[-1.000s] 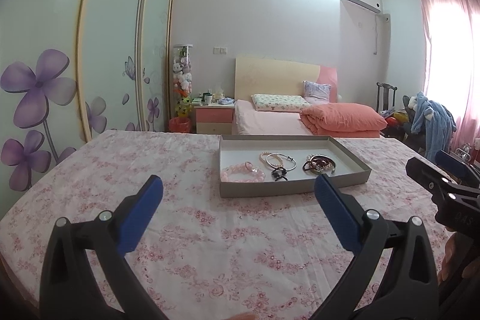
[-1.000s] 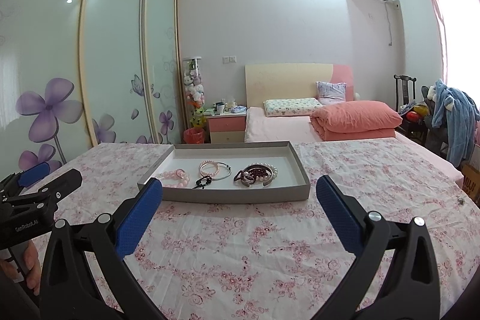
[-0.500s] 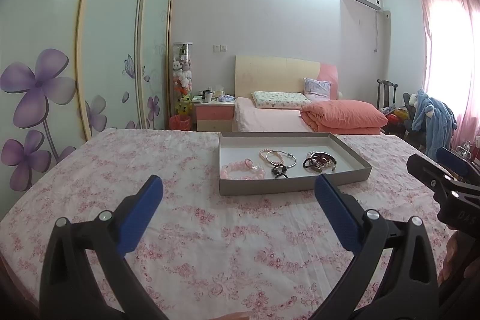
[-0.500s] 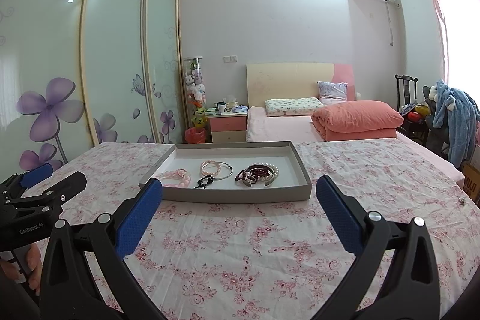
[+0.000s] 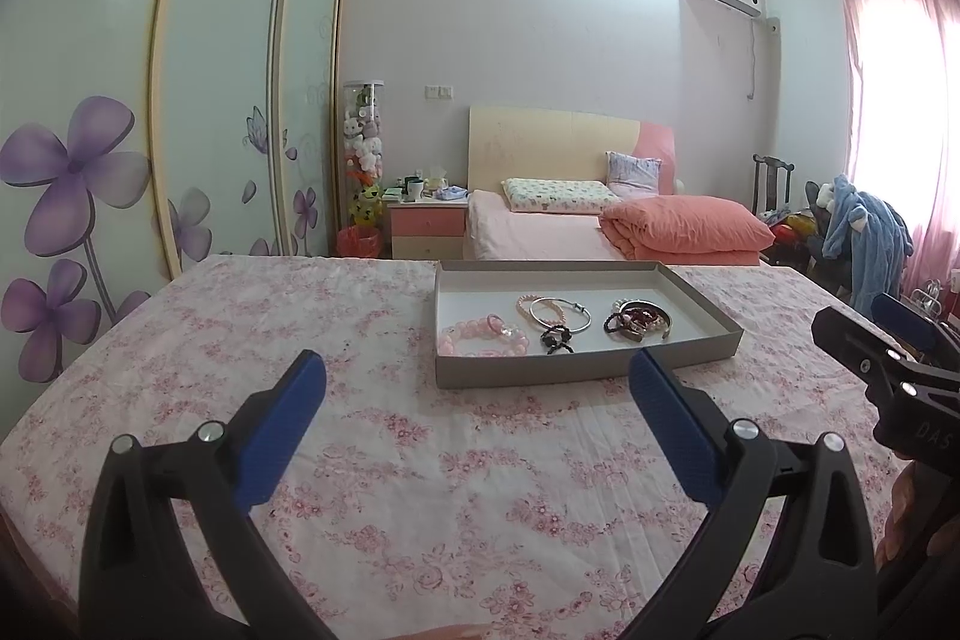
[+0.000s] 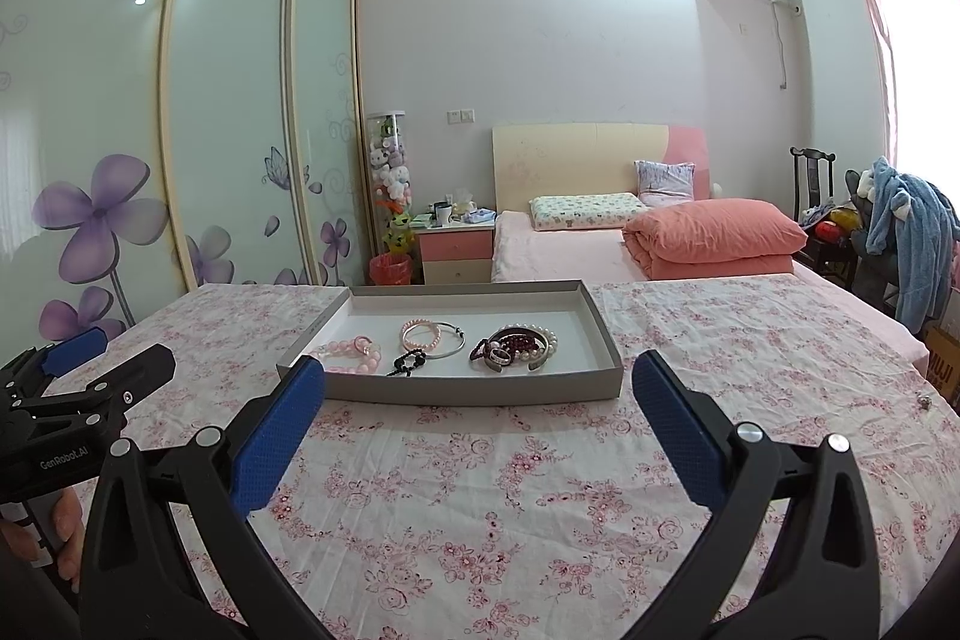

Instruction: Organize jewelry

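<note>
Hovering above the floral cloth (image 6: 480,490) on the tabletop, the left claw (image 5: 477,394) and the right claw (image 6: 479,388) both stand wide apart, gripping nothing. Ahead of them sits a shallow grey tray (image 6: 480,391) (its near wall faces both cameras) holding the jewelry: a pink bead bracelet (image 6: 351,355) at the left, a thin silver bangle (image 6: 441,340) overlapping a pink band, a small black cord piece (image 6: 408,361) in front, and a heap of dark beads and pearls (image 6: 516,343) at the right. Neither claw touches the tray.
</note>
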`<state>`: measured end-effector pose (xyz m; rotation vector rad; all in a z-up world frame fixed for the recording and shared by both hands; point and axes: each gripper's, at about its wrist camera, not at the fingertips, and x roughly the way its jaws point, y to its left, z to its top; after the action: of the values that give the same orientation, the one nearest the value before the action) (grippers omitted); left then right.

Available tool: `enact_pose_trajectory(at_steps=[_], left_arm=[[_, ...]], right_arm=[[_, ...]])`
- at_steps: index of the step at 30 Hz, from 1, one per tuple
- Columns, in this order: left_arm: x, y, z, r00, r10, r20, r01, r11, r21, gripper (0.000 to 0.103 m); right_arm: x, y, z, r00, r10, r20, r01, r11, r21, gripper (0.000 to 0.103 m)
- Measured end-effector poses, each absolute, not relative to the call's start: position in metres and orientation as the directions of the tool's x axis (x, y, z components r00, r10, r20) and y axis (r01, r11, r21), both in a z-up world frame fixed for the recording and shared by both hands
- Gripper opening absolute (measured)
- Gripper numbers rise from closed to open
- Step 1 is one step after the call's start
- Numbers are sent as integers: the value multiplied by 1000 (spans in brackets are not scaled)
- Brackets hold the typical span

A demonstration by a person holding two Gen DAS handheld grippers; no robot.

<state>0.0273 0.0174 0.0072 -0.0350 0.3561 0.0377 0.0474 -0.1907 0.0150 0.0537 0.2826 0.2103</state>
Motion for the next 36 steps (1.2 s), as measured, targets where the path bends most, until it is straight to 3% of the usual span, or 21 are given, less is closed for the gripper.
enact_pose_trajectory(at_steps=[36], left_arm=[[29,16,8,935,31,-353,-43,999,-26,99]], right_arm=[[46,-189,10,937,214,-277,-198,977,86,101]])
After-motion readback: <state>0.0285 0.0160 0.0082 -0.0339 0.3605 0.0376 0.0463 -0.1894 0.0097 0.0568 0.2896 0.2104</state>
